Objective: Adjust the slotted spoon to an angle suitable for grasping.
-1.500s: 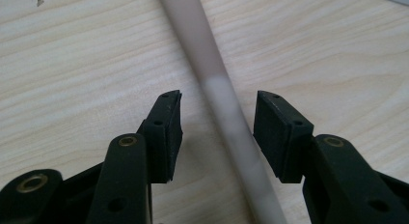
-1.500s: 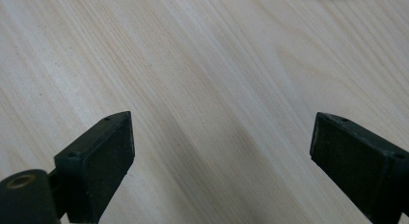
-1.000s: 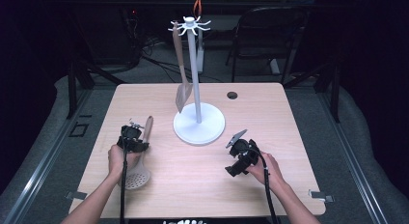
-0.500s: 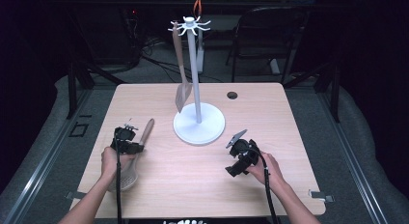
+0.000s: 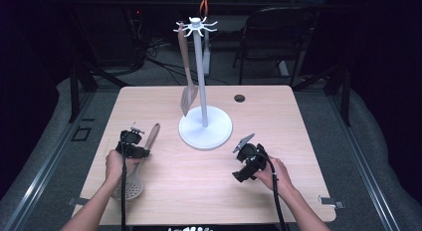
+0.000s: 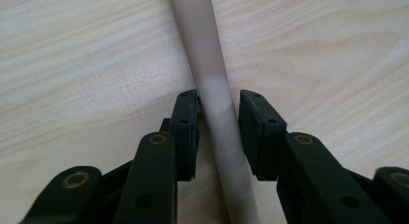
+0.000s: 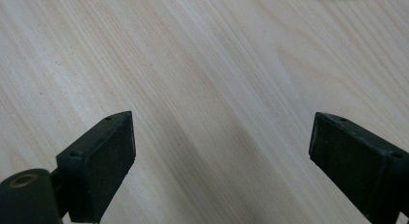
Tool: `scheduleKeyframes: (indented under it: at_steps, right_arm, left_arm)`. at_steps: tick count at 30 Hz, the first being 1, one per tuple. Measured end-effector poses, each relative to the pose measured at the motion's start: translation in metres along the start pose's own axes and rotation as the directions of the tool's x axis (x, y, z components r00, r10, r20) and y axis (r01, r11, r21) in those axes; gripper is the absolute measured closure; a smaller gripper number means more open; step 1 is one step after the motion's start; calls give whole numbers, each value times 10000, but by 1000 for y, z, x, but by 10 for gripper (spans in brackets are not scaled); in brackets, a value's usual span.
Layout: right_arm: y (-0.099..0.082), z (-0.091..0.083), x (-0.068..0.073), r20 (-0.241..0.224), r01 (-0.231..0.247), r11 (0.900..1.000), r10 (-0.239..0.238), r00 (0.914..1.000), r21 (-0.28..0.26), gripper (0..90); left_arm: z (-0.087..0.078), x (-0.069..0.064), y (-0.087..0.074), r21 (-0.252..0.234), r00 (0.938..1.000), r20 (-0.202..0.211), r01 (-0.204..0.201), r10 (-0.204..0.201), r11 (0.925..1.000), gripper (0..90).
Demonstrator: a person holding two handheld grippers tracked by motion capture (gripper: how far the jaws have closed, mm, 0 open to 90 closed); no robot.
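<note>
My left claw (image 5: pixel 133 145) sits straight over the spoon's handle (image 6: pixel 214 98), near the left edge of the table (image 5: pixel 308 141), and that handle runs lengthwise between my jaws, from the near side up and away toward the rack (image 5: pixel 204 126). The slotted spoon (image 5: pixel 134 183) lies flat on the wood, its bowl near me by my left hand, its handle tip pointing far and a little right at the rack's white base. In the left gripper view the pads have just been closing around the handle: the left pad looks to be touching it, the right one stands just beside it with a thin gap, so I judge the grip not yet firm, more bracketed than clamped. Lifting will depend on my squeezing square across that long axis. My right claw (image 5: pixel 247 159) rests near the right of the base, well apart from the spoon, jaws spread wide with nothing but bare table between them. A spatula (image 5: pixel 188 94) already hangs on the rack, so the left hand is plainly the one placed for this pickup
</note>
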State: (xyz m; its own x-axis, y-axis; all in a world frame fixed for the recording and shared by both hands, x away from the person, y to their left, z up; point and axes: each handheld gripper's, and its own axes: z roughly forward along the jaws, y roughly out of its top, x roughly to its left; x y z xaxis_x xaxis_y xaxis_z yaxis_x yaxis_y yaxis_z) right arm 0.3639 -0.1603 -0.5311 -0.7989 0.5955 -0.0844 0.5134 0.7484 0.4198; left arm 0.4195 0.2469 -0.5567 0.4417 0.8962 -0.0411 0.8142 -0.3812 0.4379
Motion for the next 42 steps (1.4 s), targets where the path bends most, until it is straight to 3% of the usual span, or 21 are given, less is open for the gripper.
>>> scheduleKeyframes:
  at_steps: [7, 12, 21, 26, 29, 33, 39, 42]
  right_arm:
    - [0, 1, 0, -8, -52, 10000, 52, 10000, -54, 87]
    - [1, 2, 2, -39, -50, 10000, 50, 10000, 3, 88]
    - [-1, -1, -1, 33, -59, 10000, 59, 10000, 27, 89]
    - [-1, 0, -1, 12, -26, 10000, 26, 10000, -13, 89]
    - [-1, -1, -1, 26, -38, 10000, 38, 10000, 37, 89]
    - [-1, -1, -2, 50, -58, 10000, 58, 10000, 15, 89]
    - [-1, 0, -1, -15, -106, 9999, 106, 9999, -20, 90]
    - [-1, 0, -1, -25, -103, 9999, 102, 9999, -19, 90]
  left_arm:
    - [1, -3, 9, 599, 9996, -212, -175, 188, 9981, 690]
    - [1, -4, 9, 605, 9998, -199, -65, 78, 9981, 713]
    - [-3, 1, 3, 443, 9959, 815, 359, -394, 9984, 751]
    - [-14, 1, -2, -188, 9947, 938, 433, -414, 9989, 759]
    - [-21, 5, -6, -789, 9921, 1172, 550, -455, 9954, 760]
    - [-28, 8, -9, -1589, 9899, 1386, 534, -313, 9858, 760]
    - [-38, 4, -9, -2160, 9903, 1380, 159, 144, 9763, 761]
    - [-41, 2, -9, -2566, 9897, 1411, 134, 237, 9664, 762]
